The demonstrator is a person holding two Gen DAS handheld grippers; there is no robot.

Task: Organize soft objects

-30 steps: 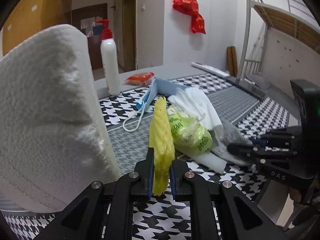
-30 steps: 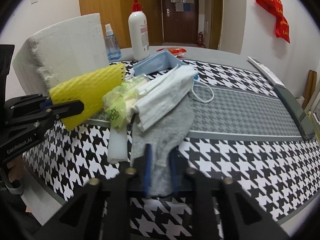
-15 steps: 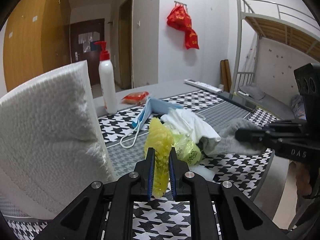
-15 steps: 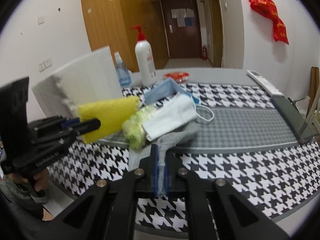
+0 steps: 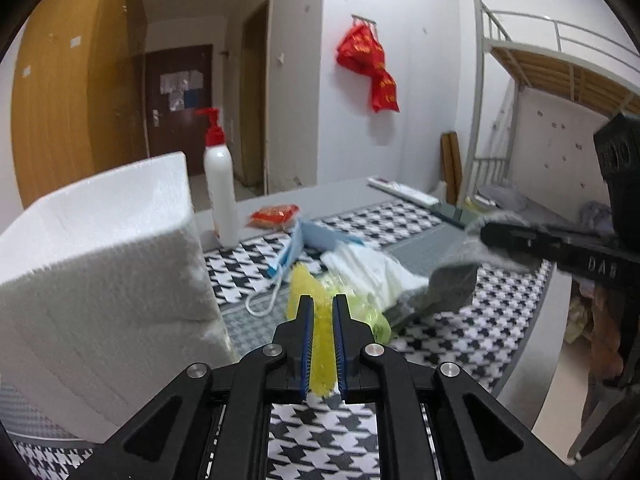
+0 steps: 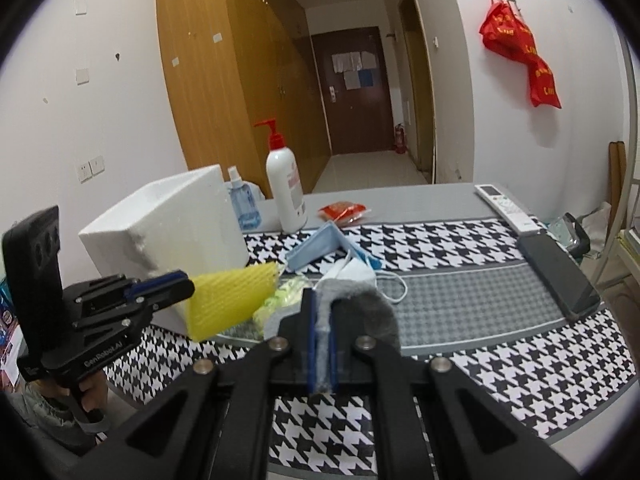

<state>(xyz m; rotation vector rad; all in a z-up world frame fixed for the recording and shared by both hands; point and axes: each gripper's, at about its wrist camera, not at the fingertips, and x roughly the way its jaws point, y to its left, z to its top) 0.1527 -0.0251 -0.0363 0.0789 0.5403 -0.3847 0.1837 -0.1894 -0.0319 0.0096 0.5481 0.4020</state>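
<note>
Yellow netted foam, fuzzy grey cloth

Your left gripper covers the lower part of the yellow foam net. At 3 o'clock, the grey sock is motion-blurred. The white foam box is cut by the frame at 9 o'clock. Label print on the pump bottle is too small to read.

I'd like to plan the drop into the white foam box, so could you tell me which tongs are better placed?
Probably left: the left tongs, shut on the yellow foam net, sit right beside the foam box; the right tongs are farther off.
</note>
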